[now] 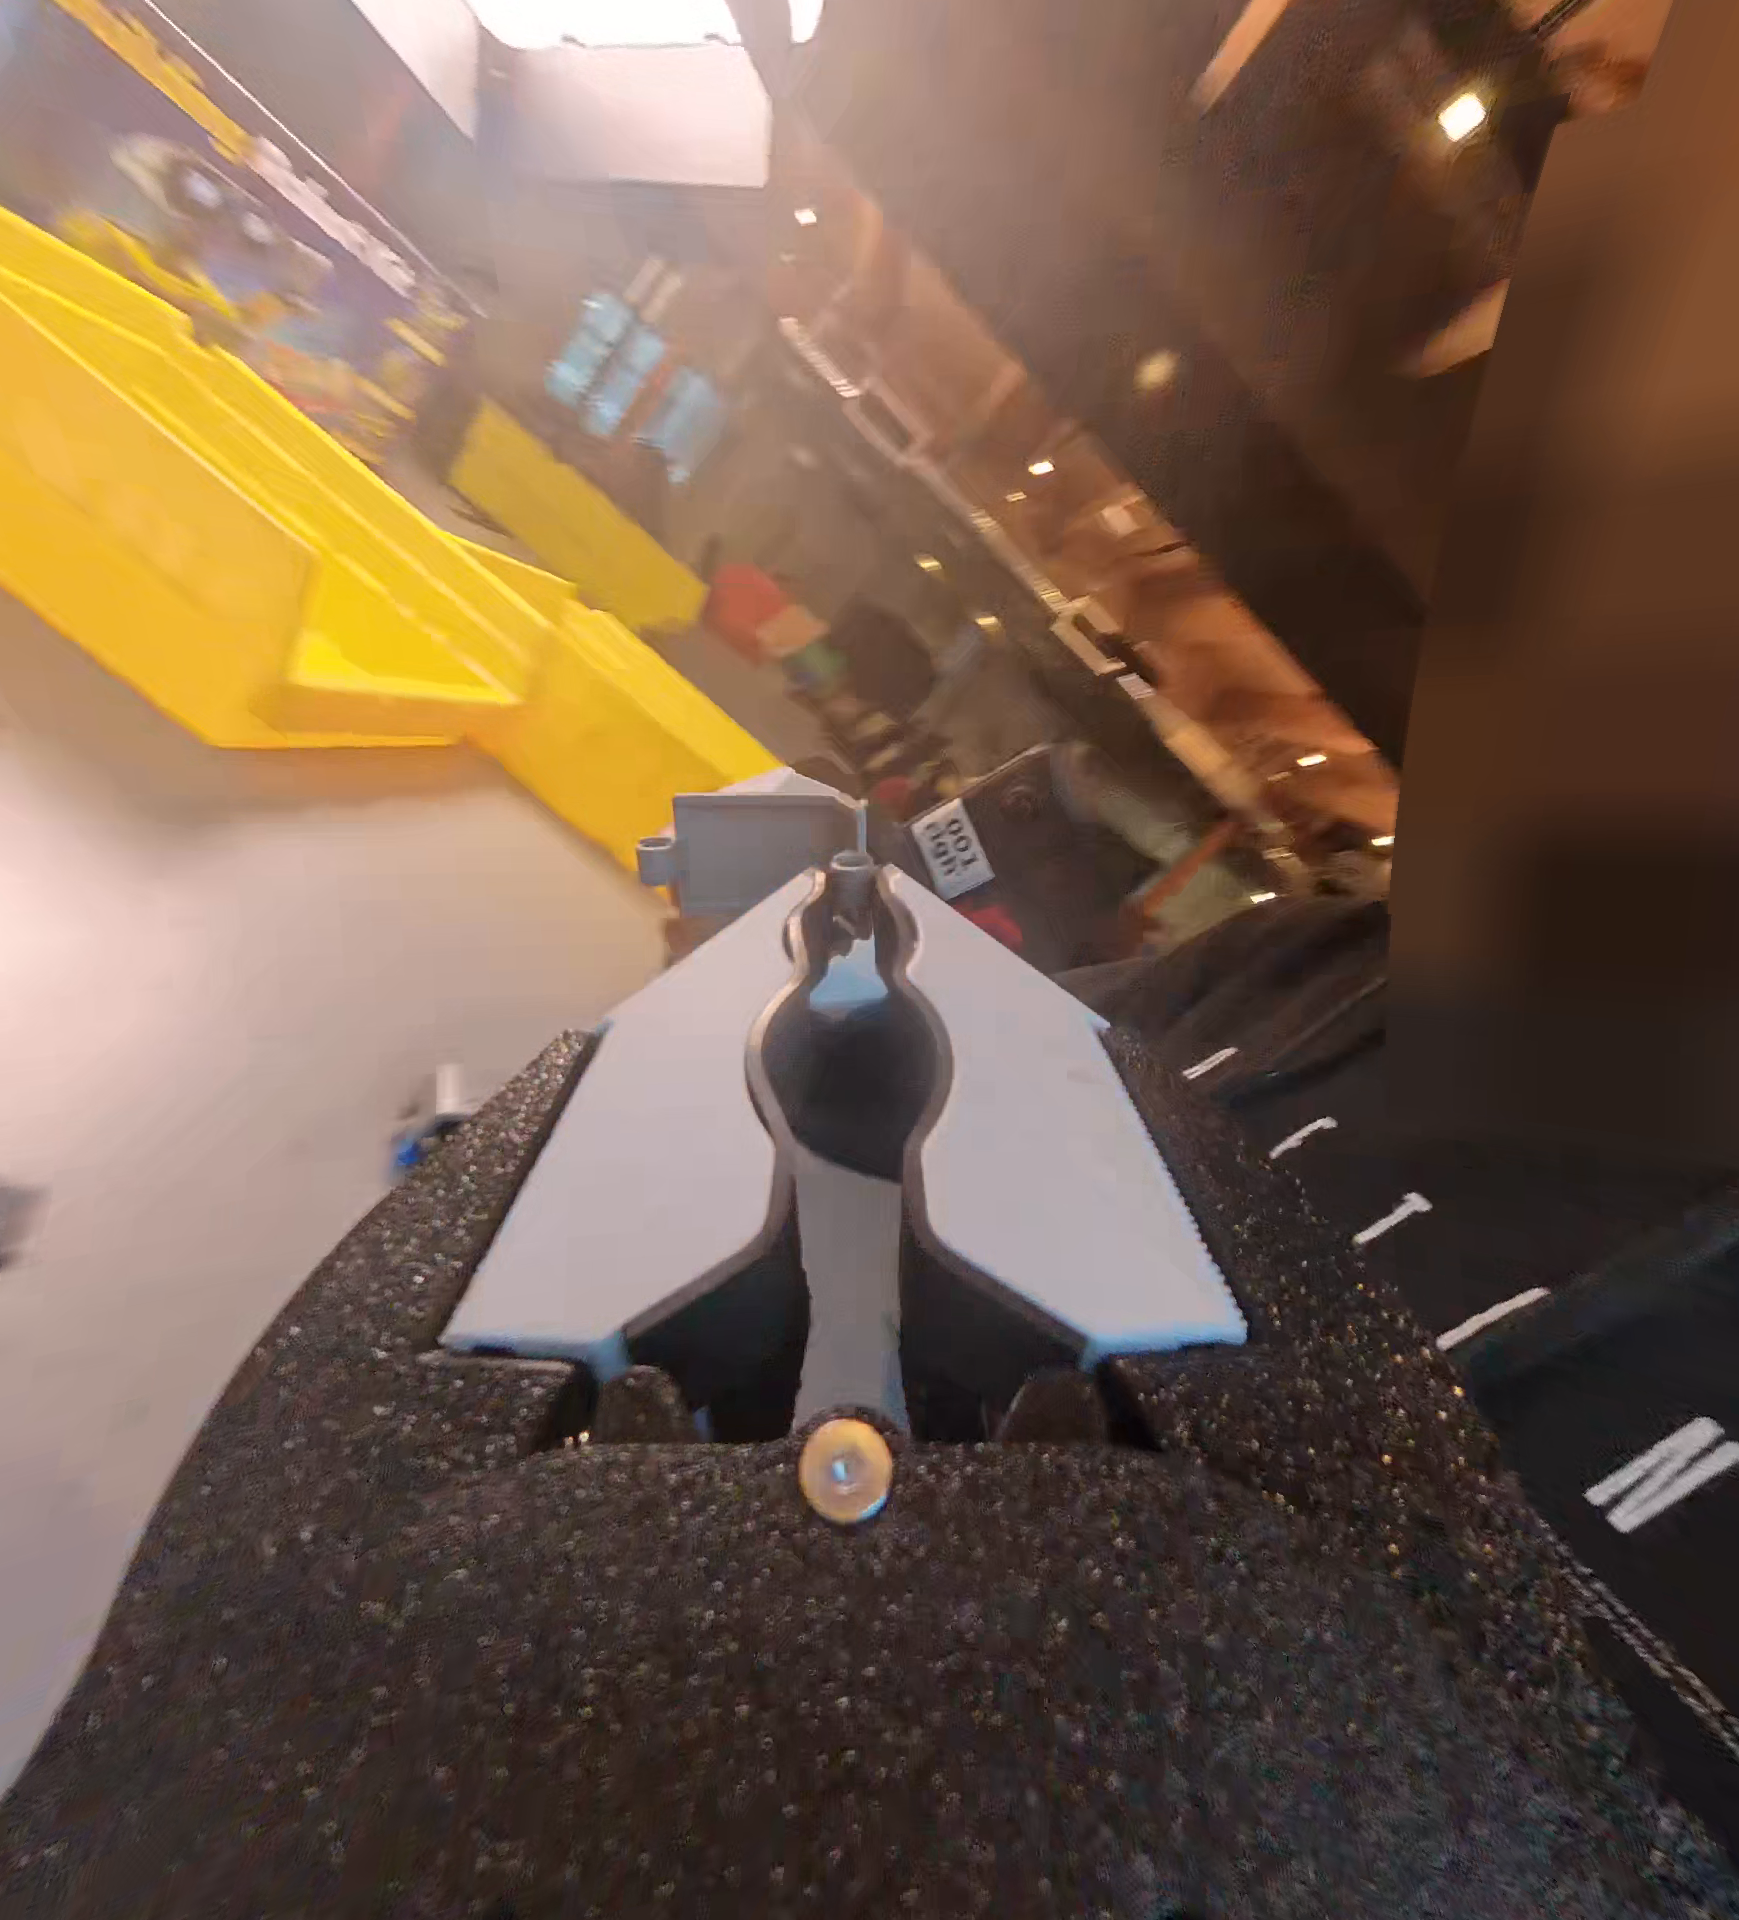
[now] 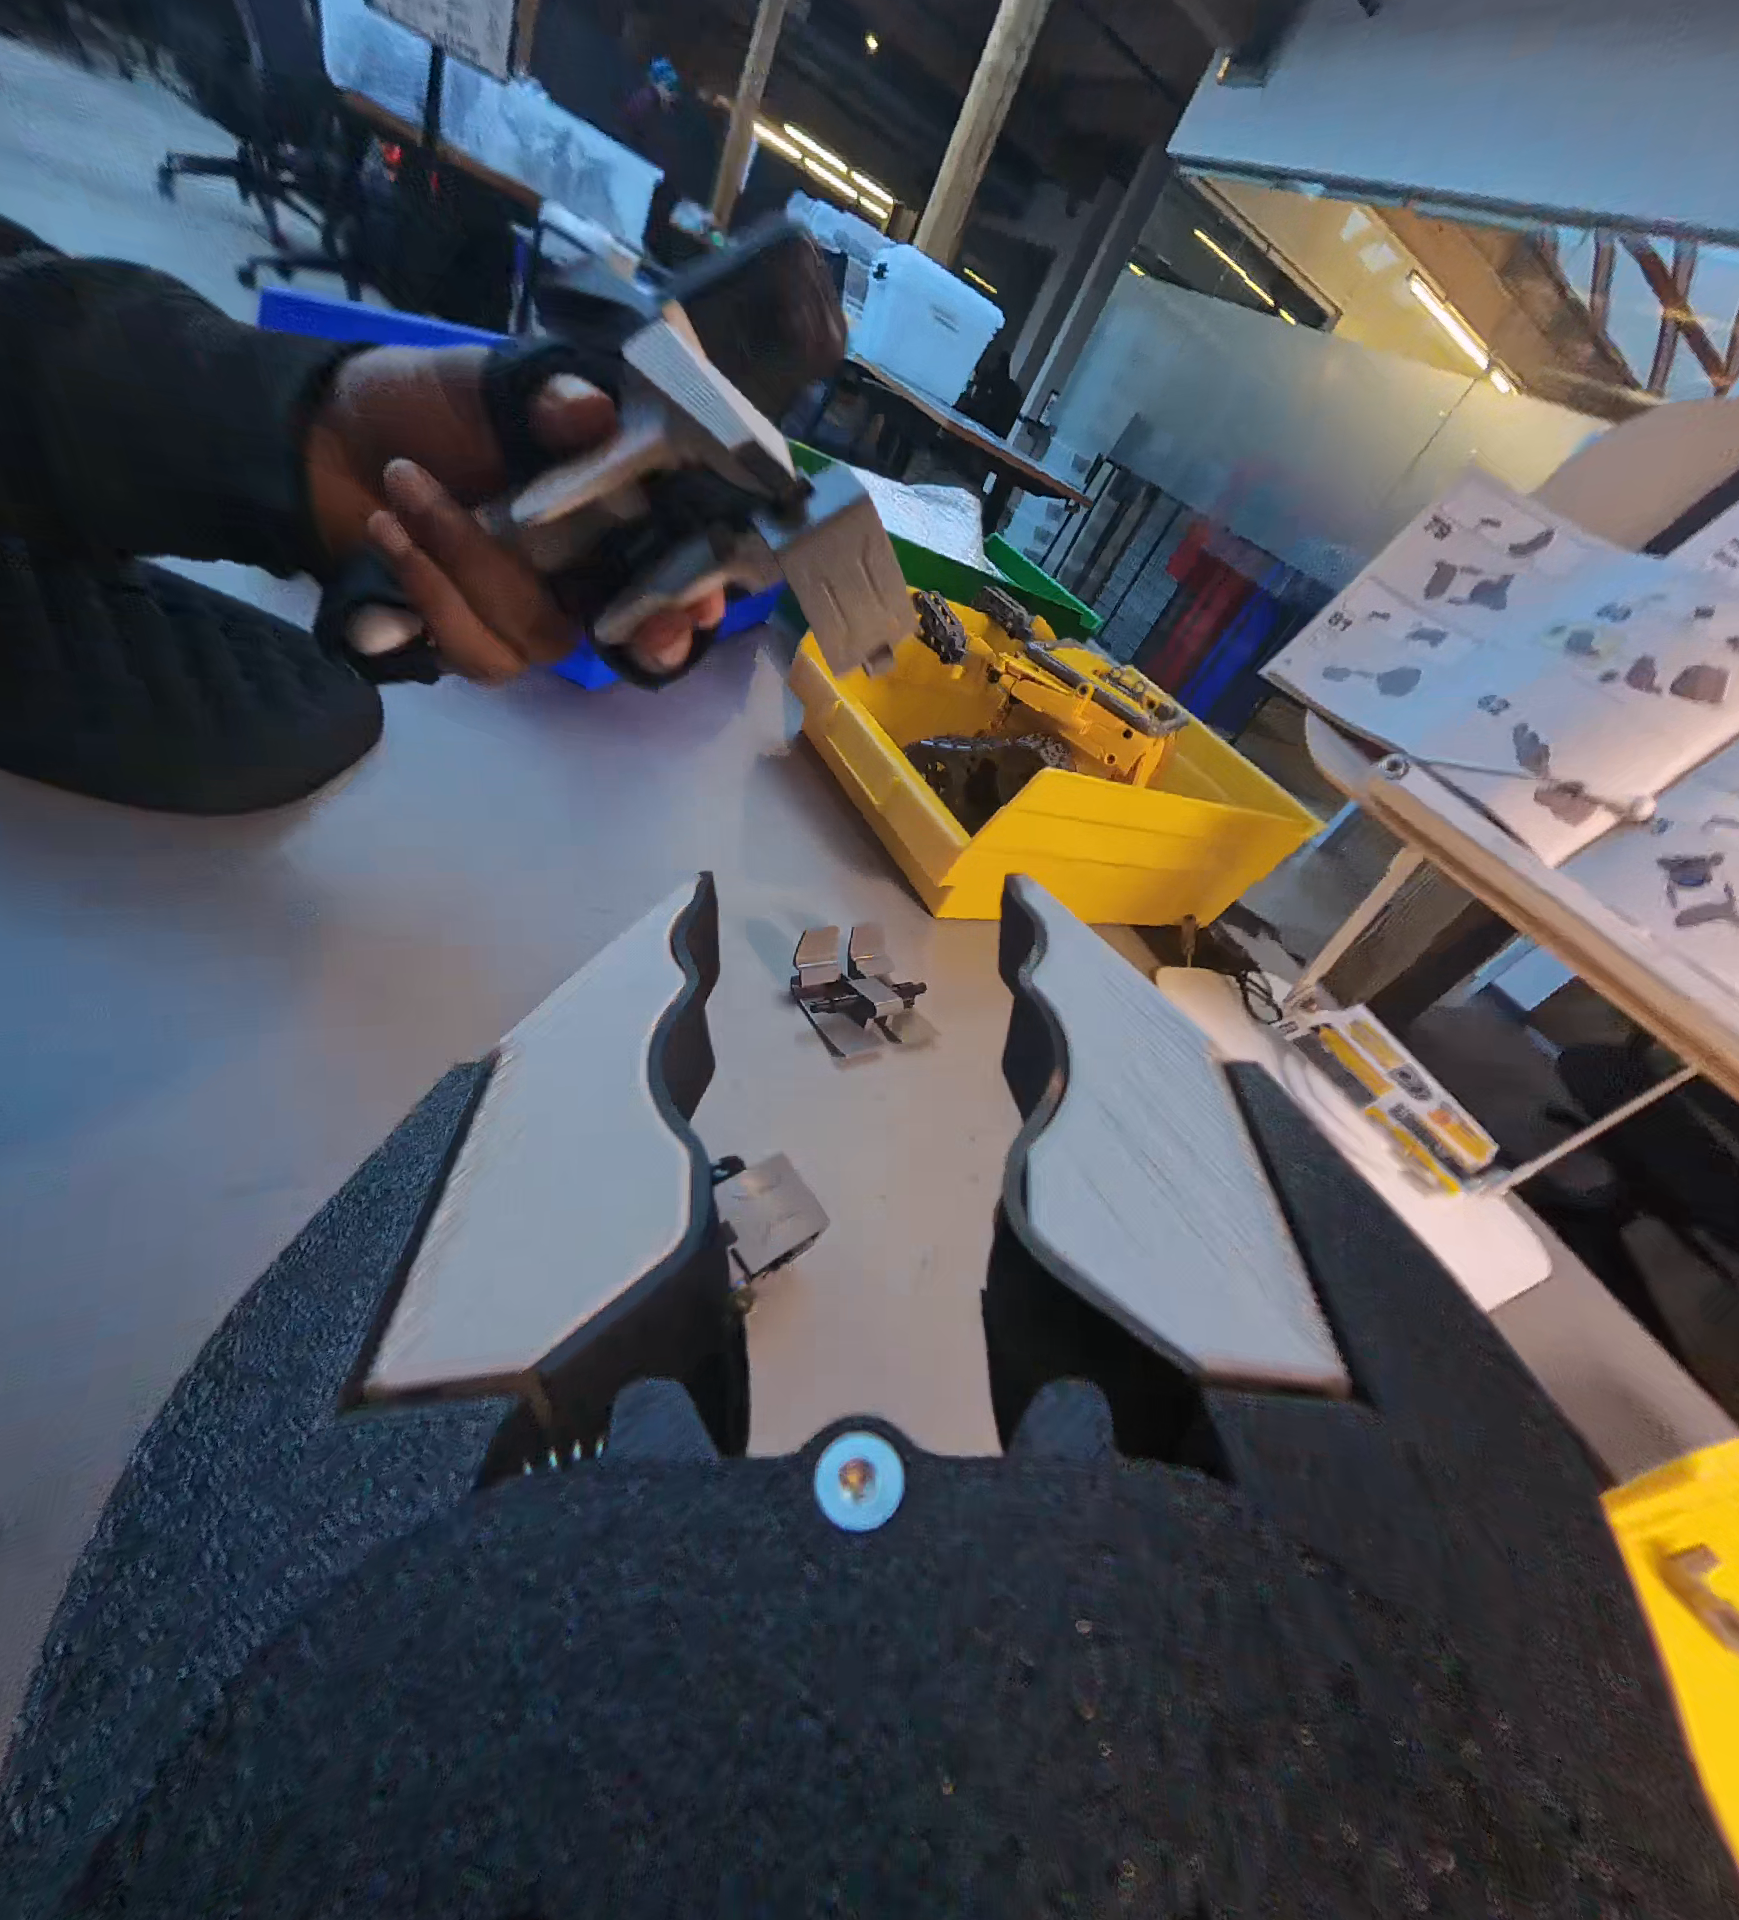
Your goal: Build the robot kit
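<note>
Left wrist: left gripper (image 1: 849, 883) jaws pinch grey panel (image 1: 751, 854); right gripper (image 2: 860, 920) jaws apart.

Large open workshop. The pale grey bench (image 2: 221, 935) has a smooth surface. Black office chairs (image 2: 273, 177) stand on the light floor behind it, beside long tables (image 2: 532, 135). Wooden posts (image 2: 979, 114) rise to a dark ceiling carrying strip lights (image 2: 823, 156). Frosted glass partition (image 2: 1312, 416) at right, with timber trusses (image 2: 1675, 291) above it.
</note>
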Demonstrator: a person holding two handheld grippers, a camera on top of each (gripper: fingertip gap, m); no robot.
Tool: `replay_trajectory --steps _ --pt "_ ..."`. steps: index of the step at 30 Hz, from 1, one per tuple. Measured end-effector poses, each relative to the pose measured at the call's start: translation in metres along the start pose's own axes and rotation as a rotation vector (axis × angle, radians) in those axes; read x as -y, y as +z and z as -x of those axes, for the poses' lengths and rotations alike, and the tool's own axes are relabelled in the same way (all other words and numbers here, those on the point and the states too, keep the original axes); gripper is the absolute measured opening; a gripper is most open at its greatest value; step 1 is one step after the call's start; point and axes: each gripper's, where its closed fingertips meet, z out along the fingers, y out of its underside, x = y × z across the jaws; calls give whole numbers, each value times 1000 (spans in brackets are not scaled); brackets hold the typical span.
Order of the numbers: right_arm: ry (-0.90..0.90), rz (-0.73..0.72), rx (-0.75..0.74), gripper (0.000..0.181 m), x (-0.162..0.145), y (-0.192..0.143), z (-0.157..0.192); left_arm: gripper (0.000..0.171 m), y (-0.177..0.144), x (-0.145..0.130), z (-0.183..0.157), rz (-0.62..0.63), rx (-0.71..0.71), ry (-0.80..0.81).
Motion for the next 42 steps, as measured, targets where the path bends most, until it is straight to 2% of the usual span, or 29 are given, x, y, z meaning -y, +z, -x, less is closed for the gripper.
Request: replay_trajectory --steps 2,6,7,8,9,12,15,17,20,23,29,37,40,42 --pt "-113 32 6 57 8 4 2 6 21 -8 9 -6 -111 -106" --pt "-265 125 21 56 6 15 2 6 48 -34 16 91 -182 -209" --pt "-302 147 36 46 1 16 5 6 50 -40 18 113 -181 -213" --pt "-331 162 60 26 -4 16 9 6 51 -44 19 122 -174 -212" --pt "-341 170 65 26 -8 16 11 6 50 -47 23 130 -160 -213" --pt "-230 274 142 25 -32 12 12 8 42 -55 48 148 -9 -110" --pt "-61 538 140 25 -76 -4 -14 20 22 -36 70 90 170 86" --pt "82 694 190 26 -104 -20 -21 28 8 -20 79 61 277 213" --pt "263 808 245 25 -133 -34 -23 37 -9 -6 91 65 419 378" --pt "345 869 244 25 -153 -39 -24 41 -18 -2 100 71 505 442" --pt "373 886 246 26 -164 -37 -19 45 -17 -11 108 119 532 457" --pt "409 801 229 27 -162 -37 -19 46 -18 -14 114 145 579 497" --pt "446 706 218 37 -148 -35 -26 46 -20 -14 117 149 601 516" --pt "463 599 162 51 -130 -33 -41 46 -20 -14 118 157 614 528"
